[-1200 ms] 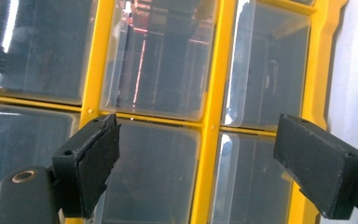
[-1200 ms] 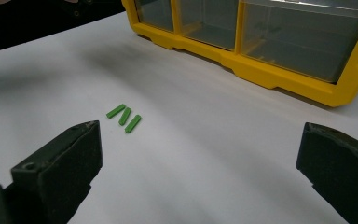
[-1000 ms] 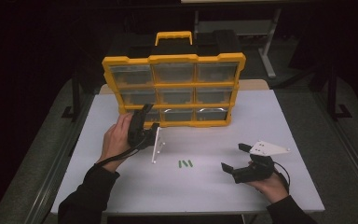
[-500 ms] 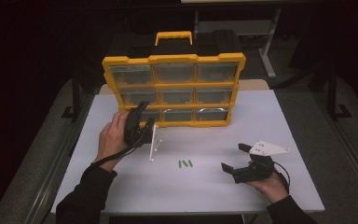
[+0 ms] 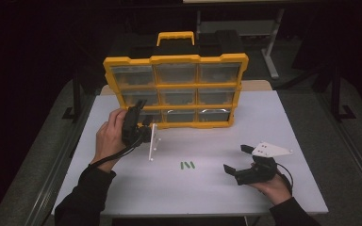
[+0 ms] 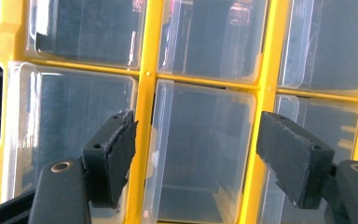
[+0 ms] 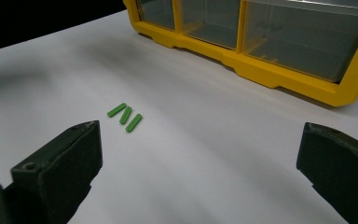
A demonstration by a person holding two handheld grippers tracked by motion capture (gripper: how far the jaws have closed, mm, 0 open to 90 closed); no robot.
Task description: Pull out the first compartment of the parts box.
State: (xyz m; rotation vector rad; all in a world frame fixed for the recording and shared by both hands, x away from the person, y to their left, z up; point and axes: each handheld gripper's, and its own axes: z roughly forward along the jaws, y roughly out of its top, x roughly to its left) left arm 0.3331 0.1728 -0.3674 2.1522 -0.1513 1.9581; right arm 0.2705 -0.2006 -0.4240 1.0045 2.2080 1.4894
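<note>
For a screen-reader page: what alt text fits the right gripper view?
Three small green sticks lie side by side on a white table, ahead of the right gripper, whose black jaws stand wide open. A yellow drawer organizer stands behind.

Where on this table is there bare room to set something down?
The widest bare patch lies right of the yellow drawer organizer, behind the right hand-held gripper. The table's near edge, in front of the green sticks, is free too. It is crowded at the organizer's lower left, around the left hand-held gripper.
</note>
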